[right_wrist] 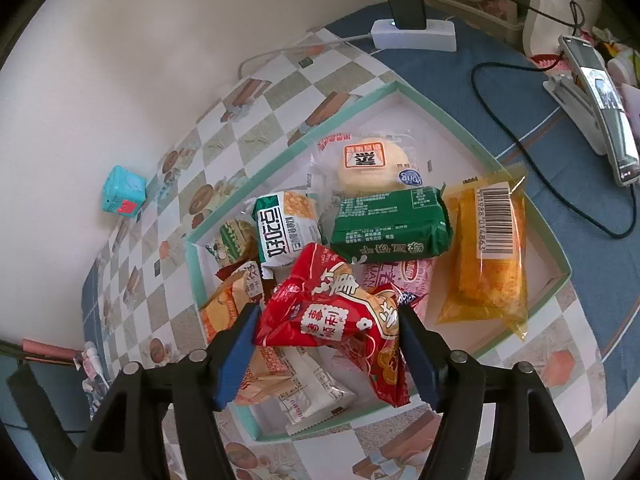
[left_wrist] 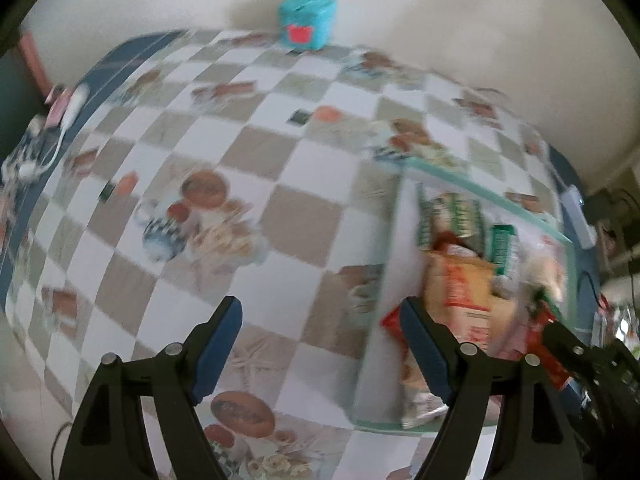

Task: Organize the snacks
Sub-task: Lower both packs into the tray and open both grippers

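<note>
Both of my jaw pairs point steeply down at the table. On my right gripper (right_wrist: 326, 334) the blue pads (right_wrist: 236, 360) stand partly apart with a crumpled red snack packet (right_wrist: 336, 320) between them; its left end meets the left pad and its right edge lies against the right pad, but I cannot tell whether they are pressing on it. My left gripper (left_wrist: 320, 344) stands wide, with only the checked tablecloth (left_wrist: 224, 128) between its fingers (left_wrist: 218, 348) and nothing held.

Under the red packet sits a shallow box with a mint-green rim (right_wrist: 288, 152), full of snacks. Just behind the red packet lies a green packet (right_wrist: 390, 224), and left of that a white-and-green packet (right_wrist: 286, 232). A round pale cake in clear wrap (right_wrist: 368, 168) lies at the far corner, and a yellow cake bar with a barcode label (right_wrist: 486, 256) along the right side. Orange and white packets (right_wrist: 288, 384) lie at the near left corner, partly under my left pad.

From my left wrist that same box (left_wrist: 480, 192) is just right of my right finger, badly blurred.

Farther out, a small turquoise box (right_wrist: 122, 196) stands against the wall. A white power strip (right_wrist: 416, 34) with a black charger lies on the blue cloth, and a phone on a stand (right_wrist: 600, 104) is at the far right.
</note>
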The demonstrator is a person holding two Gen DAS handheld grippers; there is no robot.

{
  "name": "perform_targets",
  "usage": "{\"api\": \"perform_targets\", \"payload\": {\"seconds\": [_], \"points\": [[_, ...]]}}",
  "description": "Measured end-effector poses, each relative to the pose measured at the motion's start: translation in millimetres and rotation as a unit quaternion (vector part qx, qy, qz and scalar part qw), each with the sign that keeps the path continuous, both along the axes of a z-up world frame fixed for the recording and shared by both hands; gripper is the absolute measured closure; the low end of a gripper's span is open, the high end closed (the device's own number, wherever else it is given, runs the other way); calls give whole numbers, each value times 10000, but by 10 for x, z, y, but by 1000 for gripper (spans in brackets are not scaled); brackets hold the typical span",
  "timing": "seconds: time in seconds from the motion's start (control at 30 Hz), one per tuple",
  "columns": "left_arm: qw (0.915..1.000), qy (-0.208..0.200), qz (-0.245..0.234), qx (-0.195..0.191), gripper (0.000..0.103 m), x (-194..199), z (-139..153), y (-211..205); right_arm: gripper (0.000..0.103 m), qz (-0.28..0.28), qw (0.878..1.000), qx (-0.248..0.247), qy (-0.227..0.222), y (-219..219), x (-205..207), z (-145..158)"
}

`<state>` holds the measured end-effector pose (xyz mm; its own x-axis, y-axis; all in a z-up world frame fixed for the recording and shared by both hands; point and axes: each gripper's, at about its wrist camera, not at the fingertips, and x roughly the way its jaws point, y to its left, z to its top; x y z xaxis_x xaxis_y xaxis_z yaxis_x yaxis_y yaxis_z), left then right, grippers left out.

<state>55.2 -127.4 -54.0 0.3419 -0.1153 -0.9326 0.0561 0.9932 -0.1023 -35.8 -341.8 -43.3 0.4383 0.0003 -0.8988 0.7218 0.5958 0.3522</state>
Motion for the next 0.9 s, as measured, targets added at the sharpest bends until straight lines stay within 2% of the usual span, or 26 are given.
{"api": "perform_targets", "payload": {"seconds": [0.17, 0.2, 0.23, 0.27, 0.3, 0.47, 0.53, 0.9], "points": [[9990, 271, 347, -17, 20, 28, -114, 136, 25, -10, 10000, -55, 30, -3, -6, -3], [9985, 355, 418, -9, 17, 35, -149, 167, 24, -7, 10000, -63, 39, -3, -5, -6], [9980, 418, 472, -19, 10, 38, -174, 188, 21, -9, 10000, -64, 57, -2, -3, -15], [9974, 486, 536, -46, 10, 41, -198, 211, 20, -12, 10000, -52, 73, -3, -1, -28], [9967, 552, 591, -79, 10, 54, -220, 233, 13, -22, 9999, -57, 95, -5, 2, -39], [9941, 801, 714, -143, 10, 91, -303, 296, 11, 3, 9999, -42, 108, -1, 3, -75], [9935, 863, 724, -131, 9, 106, -324, 309, 0, 23, 9999, -59, 110, 11, 14, -83], [9947, 868, 550, 12, 9, 97, -327, 372, 0, 276, 9991, -328, 67, 129, 48, -48]]}}
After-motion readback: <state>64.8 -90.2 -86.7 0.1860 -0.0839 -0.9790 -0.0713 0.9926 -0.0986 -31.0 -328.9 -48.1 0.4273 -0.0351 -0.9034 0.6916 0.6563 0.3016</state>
